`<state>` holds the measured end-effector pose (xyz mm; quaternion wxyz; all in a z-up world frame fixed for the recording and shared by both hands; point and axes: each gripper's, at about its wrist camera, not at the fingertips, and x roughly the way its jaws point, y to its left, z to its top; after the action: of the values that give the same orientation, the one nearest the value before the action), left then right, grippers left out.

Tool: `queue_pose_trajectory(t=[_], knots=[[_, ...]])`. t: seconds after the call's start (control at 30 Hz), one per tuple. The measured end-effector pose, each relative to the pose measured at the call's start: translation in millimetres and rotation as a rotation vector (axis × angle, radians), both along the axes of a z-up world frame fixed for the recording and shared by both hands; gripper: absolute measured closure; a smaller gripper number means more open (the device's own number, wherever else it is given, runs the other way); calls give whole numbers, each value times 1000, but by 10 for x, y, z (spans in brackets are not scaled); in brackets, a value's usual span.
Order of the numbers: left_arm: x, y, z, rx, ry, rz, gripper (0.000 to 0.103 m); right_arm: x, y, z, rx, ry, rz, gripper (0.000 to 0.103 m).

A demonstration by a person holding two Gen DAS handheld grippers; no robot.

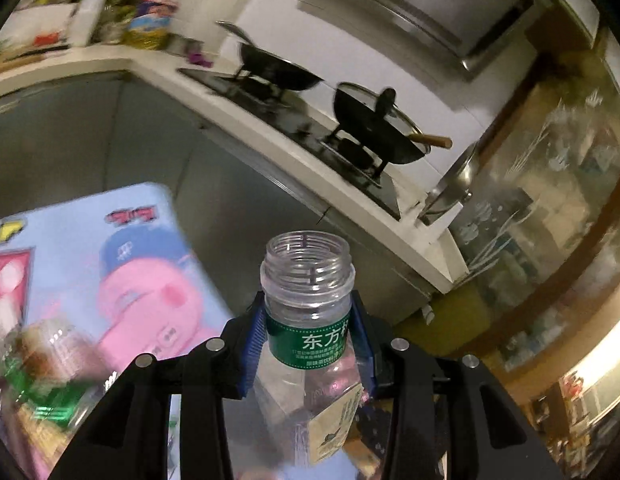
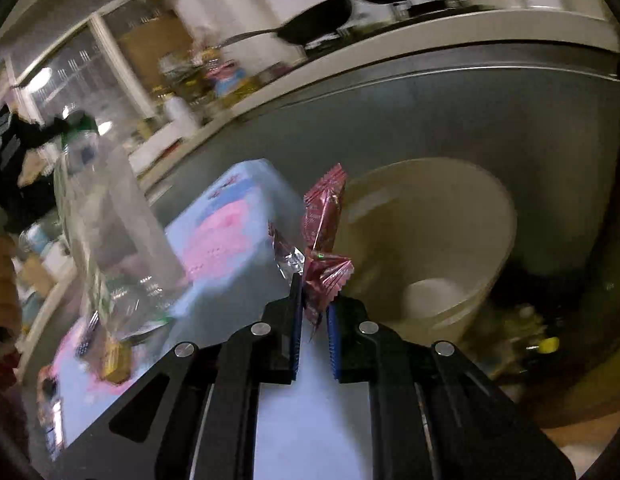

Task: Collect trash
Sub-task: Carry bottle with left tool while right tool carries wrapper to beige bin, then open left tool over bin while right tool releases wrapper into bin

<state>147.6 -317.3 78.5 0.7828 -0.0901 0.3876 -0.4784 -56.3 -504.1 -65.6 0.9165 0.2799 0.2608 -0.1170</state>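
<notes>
Blur, cut-offs and covered parts — both wrist views

The blue cartoon-printed table (image 1: 110,264) smears into streaks on the left view, and a second bottle (image 1: 50,360) lying on it is too blurred to read. The held bottle (image 1: 310,340) runs off the bottom edge, its sides covered by the left gripper (image 1: 310,344). On the right view the wrapper's (image 2: 323,248) print is illegible, its lower end hidden in the right gripper (image 2: 313,328); the bin (image 2: 429,240) and the items right of it are smeared — unidentifiable.
</notes>
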Motion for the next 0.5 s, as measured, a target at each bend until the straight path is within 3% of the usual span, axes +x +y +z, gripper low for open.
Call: queue_pose_trajectory(t=[0.2,0.4,0.5], knots=[[-3,-861,-248,53,-88,-24,63,42,-333,-188,-17,57,-49,91],[-150,-1183,-679,176,-142,-46,62,116,-394,-302,36,88,-15,85],[-205,-1199,-885,243,-135,-34,59,172,-409,-311,38,116,-12,69]])
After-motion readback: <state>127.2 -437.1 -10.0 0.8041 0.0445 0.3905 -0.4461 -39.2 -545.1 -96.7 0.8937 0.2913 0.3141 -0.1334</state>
